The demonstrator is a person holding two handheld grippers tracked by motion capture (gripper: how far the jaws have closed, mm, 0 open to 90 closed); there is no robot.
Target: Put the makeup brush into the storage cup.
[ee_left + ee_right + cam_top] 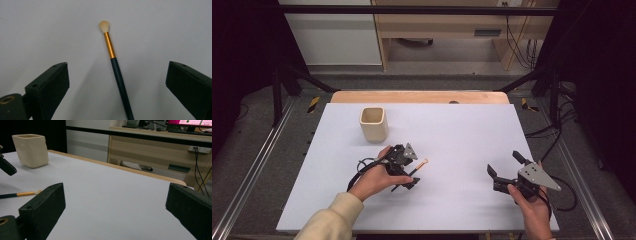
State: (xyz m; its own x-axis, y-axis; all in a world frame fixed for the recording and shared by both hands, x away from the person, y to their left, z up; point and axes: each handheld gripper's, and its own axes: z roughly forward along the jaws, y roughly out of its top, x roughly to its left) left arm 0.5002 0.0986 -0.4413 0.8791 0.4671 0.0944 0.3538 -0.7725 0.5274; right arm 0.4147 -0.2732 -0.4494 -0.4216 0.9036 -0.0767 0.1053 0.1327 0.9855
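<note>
White sheeting covers the tabletop (452, 135), with a strip of pale wood showing along its far edge and a dark metal frame around it.

Near the far left stands a cream, square-mouthed ceramic cup (373, 124), upright. A slim makeup brush with a dark handle, gold ferrule and pale bristle tip (418, 168) lies flat on the white surface, nearer the person than the cup and a little to its right.

The left hand-held gripper (404, 170) hangs directly over the brush with its jaws spread wide. In the left gripper view the brush (117, 70) runs up the middle of the gap, well clear of both jaws, tip pointing away.

The right hand-held gripper (503, 172) sits well apart at the right side of the tabletop, jaws also wide and holding nothing. In the right gripper view the brush tip (37, 192) lies just beyond the left jaw.
</note>
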